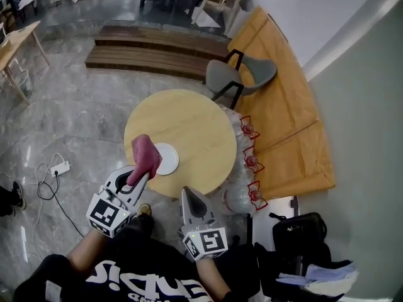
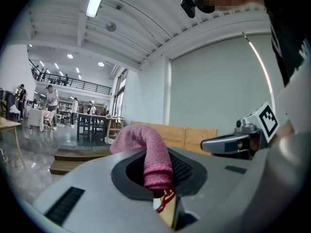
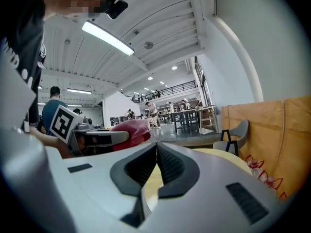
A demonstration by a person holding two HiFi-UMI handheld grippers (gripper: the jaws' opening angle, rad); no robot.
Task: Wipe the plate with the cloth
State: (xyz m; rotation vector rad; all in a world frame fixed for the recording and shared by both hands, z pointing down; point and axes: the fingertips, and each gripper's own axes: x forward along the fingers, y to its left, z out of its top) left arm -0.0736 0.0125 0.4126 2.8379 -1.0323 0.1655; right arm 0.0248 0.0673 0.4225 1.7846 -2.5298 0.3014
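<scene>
A small white plate (image 1: 169, 158) lies on the round wooden table (image 1: 189, 124) near its front-left edge. My left gripper (image 1: 138, 180) is shut on a pink cloth (image 1: 146, 155), which sticks up and hangs over the plate's left side. In the left gripper view the pink cloth (image 2: 150, 157) is pinched between the jaws and curls over them. My right gripper (image 1: 191, 197) is shut and empty, held just off the table's front edge, to the right of the plate. The right gripper view shows the cloth (image 3: 131, 130) and the left gripper (image 3: 99, 137) at its left.
A grey chair (image 1: 242, 74) stands behind the table. Clear bags with red print (image 1: 247, 162) lie on the floor at the table's right, beside wooden boards (image 1: 283, 118). A power strip with cable (image 1: 58, 168) is on the floor at left. A black bag (image 1: 299, 238) sits at lower right.
</scene>
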